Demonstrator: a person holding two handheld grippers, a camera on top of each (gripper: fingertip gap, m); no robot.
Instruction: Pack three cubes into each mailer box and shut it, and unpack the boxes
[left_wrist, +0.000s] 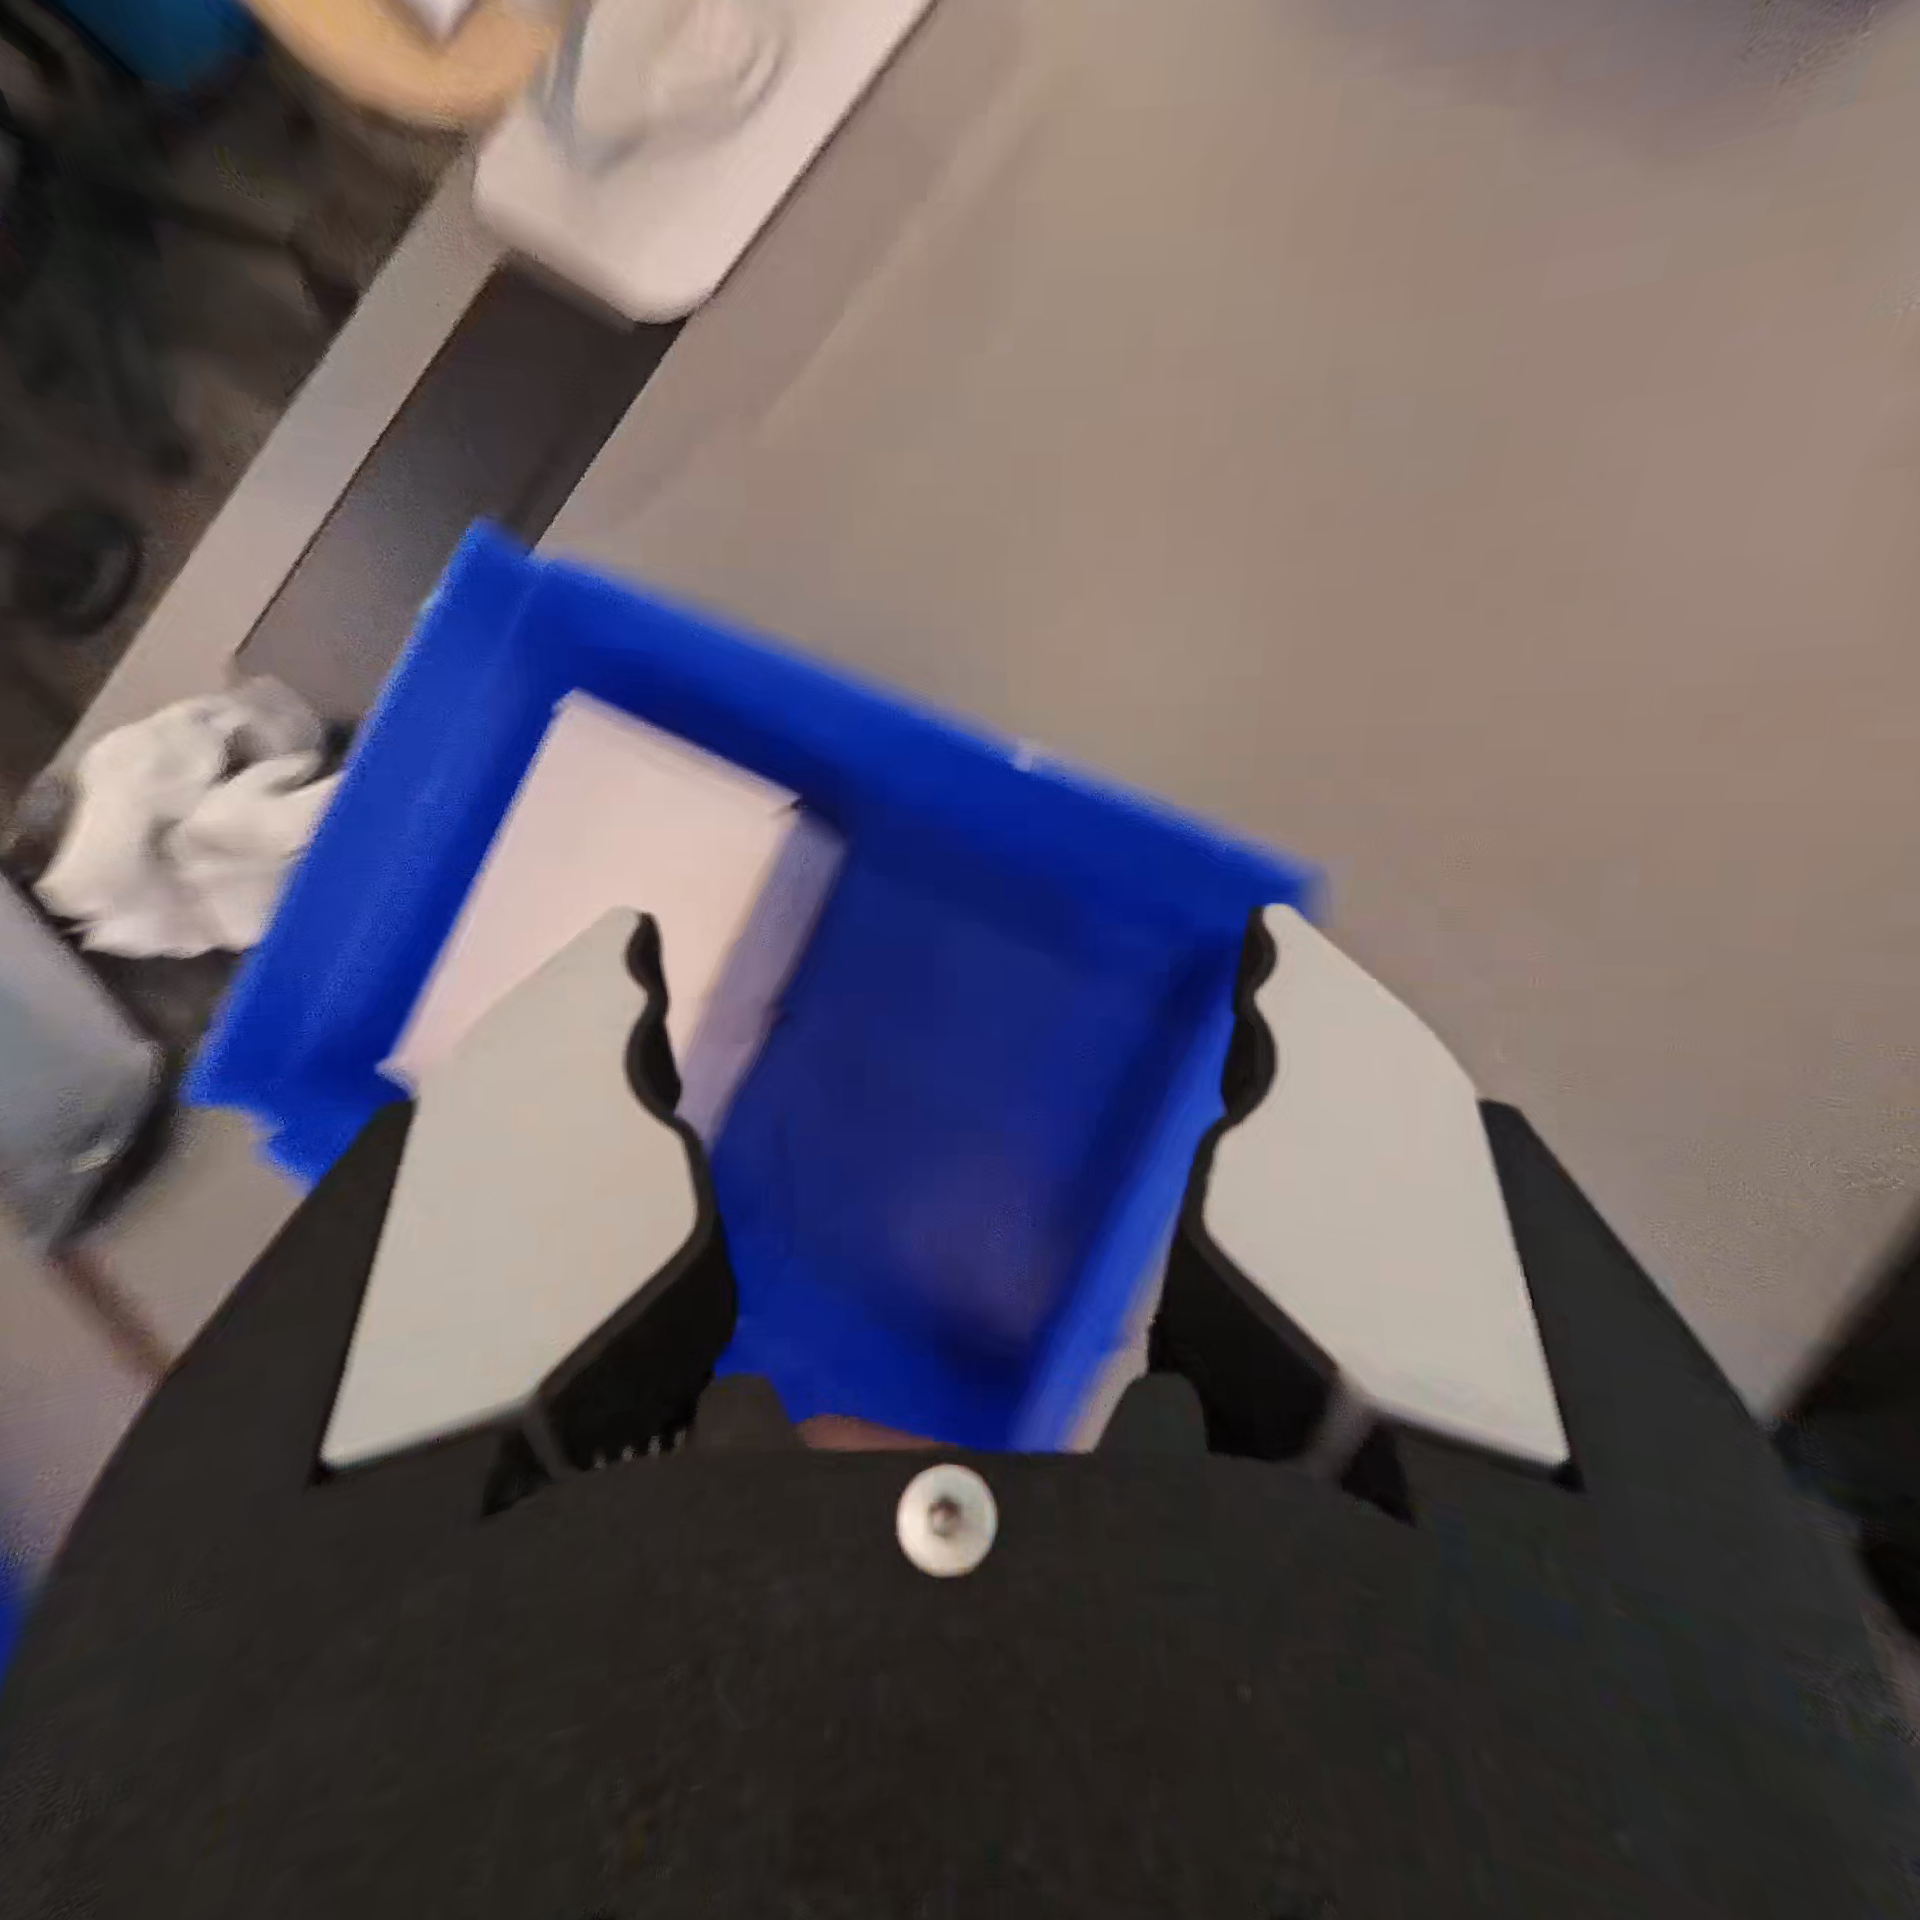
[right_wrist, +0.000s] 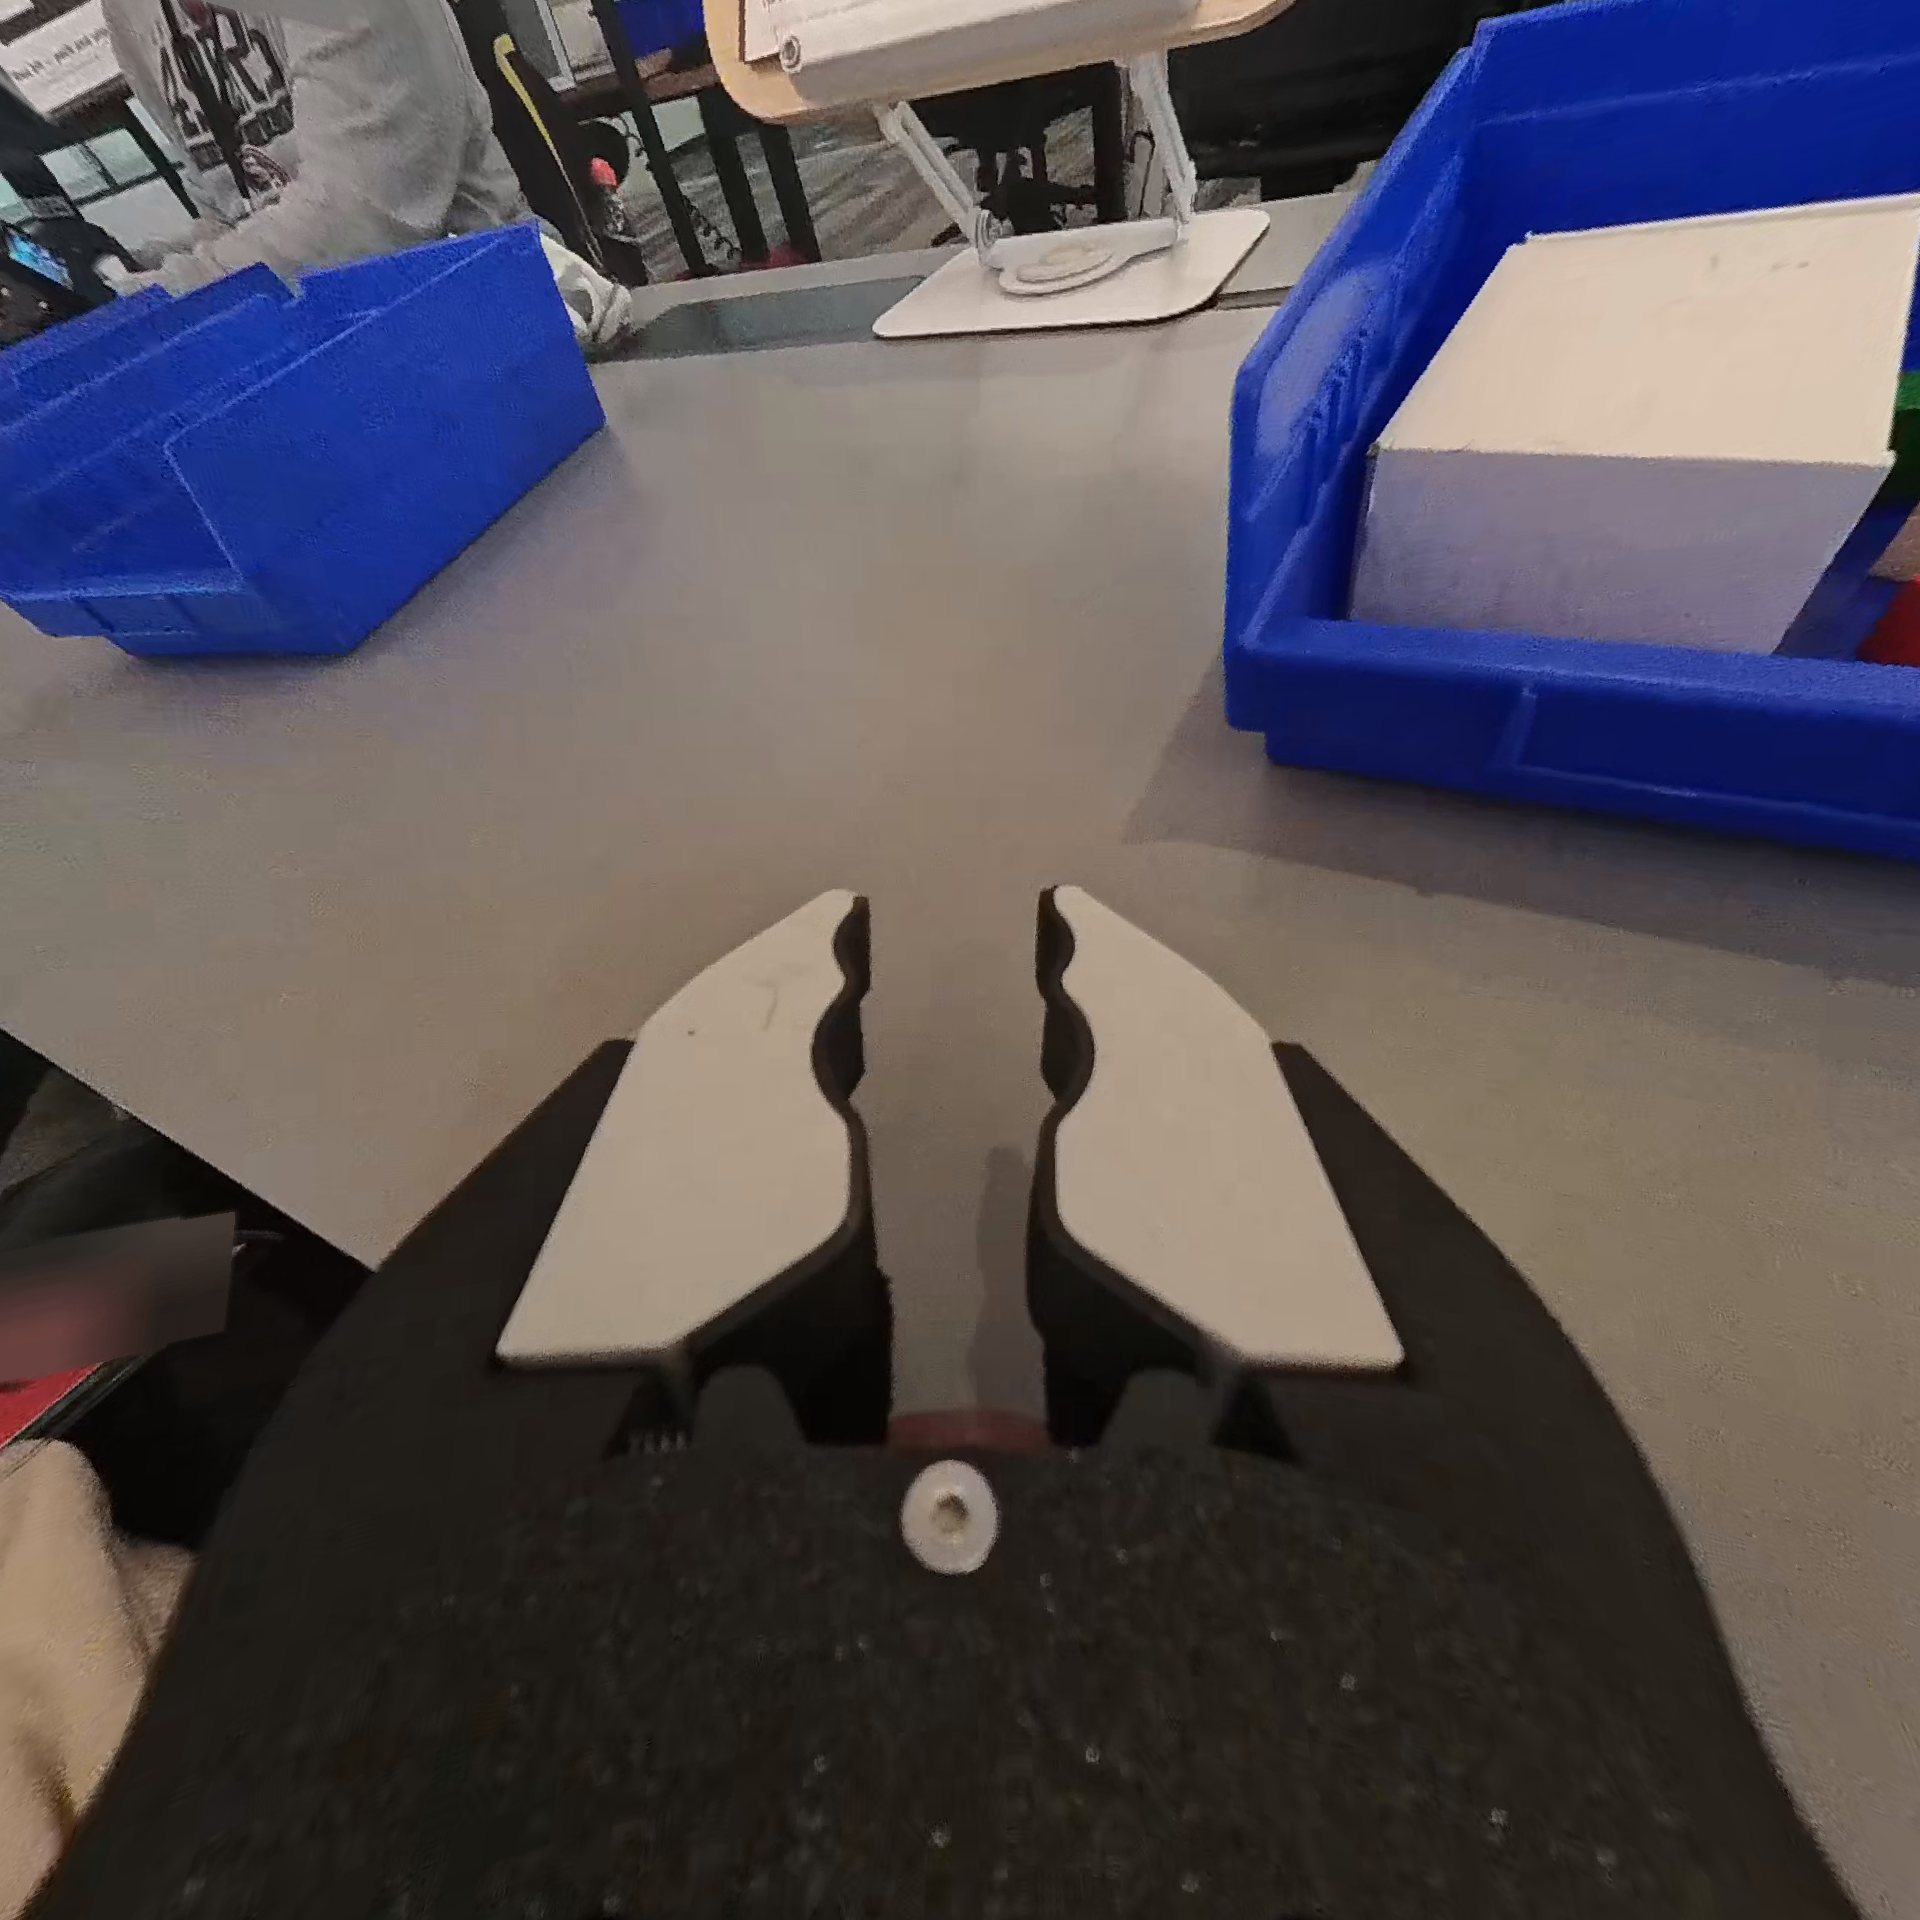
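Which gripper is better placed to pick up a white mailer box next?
Probably left. The left gripper hangs open directly over a blue bin holding a white box; the right gripper sits narrowly open over bare table.

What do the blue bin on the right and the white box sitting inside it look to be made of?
Blue bin: likely moulded plastic, with uniform saturated colour, a thick rolled rim and a moulded label slot on its front wall. White box: probably matte cardboard, with flat faces, crisp folded edges and faint scuffs; the pictures cannot confirm it.
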